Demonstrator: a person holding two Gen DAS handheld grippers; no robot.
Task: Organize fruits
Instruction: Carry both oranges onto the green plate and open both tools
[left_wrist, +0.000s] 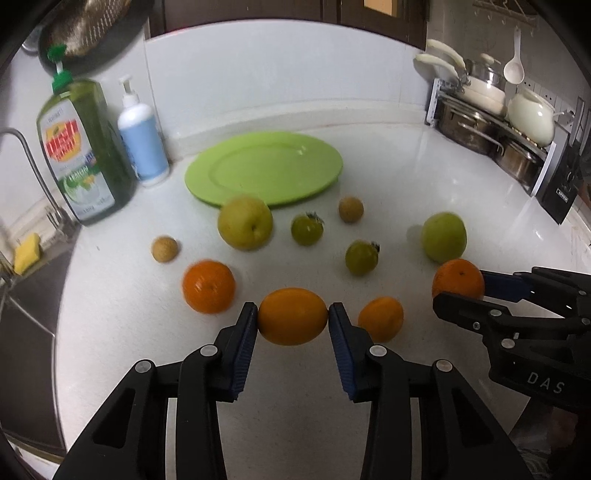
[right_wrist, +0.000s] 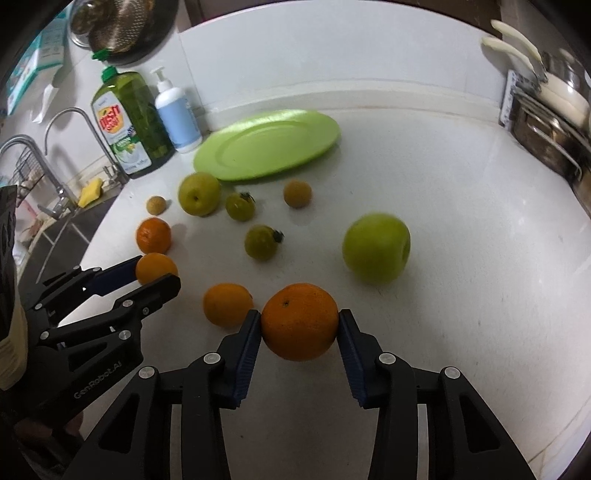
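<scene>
My left gripper (left_wrist: 292, 316) is shut on a yellow-orange citrus fruit (left_wrist: 292, 315), its blue pads pressing both sides. My right gripper (right_wrist: 300, 321) is shut on a darker orange (right_wrist: 300, 321); the same orange (left_wrist: 458, 278) shows at the right of the left wrist view. Between the two held fruits lies a small orange (right_wrist: 227, 304) on the white counter (right_wrist: 461, 258). A further orange (left_wrist: 208, 286), a yellow apple (left_wrist: 244, 222), a green apple (right_wrist: 376, 248), two green tomatoes (left_wrist: 306, 230) (left_wrist: 361, 256) and two small brown fruits lie scattered. An empty green plate (left_wrist: 264, 168) sits behind them.
A green dish-soap bottle (left_wrist: 83, 151) and a white pump bottle (left_wrist: 142, 144) stand left of the plate. A sink with tap (right_wrist: 70, 173) and yellow sponge (left_wrist: 26, 253) lies at the left. A rack of pots (left_wrist: 491, 122) fills the right back corner.
</scene>
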